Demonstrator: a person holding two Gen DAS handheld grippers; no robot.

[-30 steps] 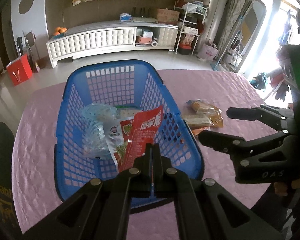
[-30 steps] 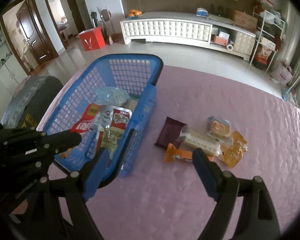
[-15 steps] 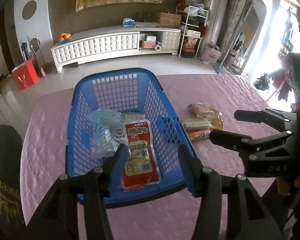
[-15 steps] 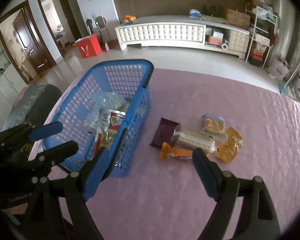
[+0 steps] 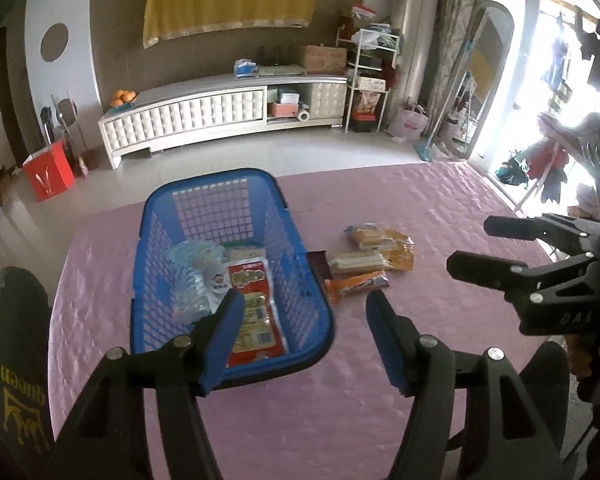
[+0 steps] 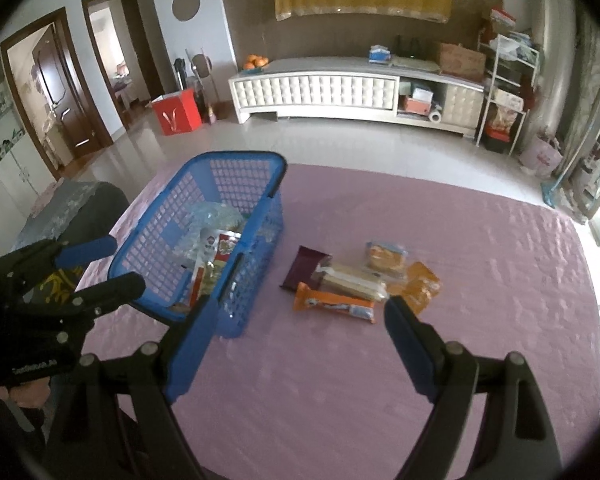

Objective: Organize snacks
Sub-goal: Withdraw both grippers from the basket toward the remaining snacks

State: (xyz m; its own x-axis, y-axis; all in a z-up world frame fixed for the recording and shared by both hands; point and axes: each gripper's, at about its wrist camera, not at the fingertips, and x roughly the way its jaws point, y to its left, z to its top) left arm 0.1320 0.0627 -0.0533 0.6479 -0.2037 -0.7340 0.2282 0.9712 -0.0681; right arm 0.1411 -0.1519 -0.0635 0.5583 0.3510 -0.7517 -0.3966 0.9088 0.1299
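Note:
A blue plastic basket [image 5: 236, 176] [image 6: 236, 156] stands on the pink table [image 5: 420, 208] and holds a red packet [image 5: 252, 312] [image 6: 224, 248] lying flat beside clear bags. To its right lie an orange wrapper [image 6: 332, 304], a dark maroon packet [image 6: 304, 268], a cream biscuit pack [image 6: 352, 280], a bread packet [image 6: 384, 256] and a yellow-orange packet [image 6: 420, 284]. My left gripper [image 5: 303, 300] [image 6: 120, 262] hangs above the basket's near end, its jaws opening with nothing between them. My right gripper [image 6: 300, 304] [image 5: 470, 242] is open and empty, above the table short of the loose snacks.
A dark chair back with yellow lettering [image 5: 12, 340] stands against the table's left side. Beyond the table's far edge there is tiled floor, a long white cabinet [image 5: 220, 112] and a red box [image 5: 48, 168]. Bare pink cloth lies in front of the snacks.
The left gripper opened and let go of the red packet, which now lies flat in the basket. Both grippers drew back and up from the table.

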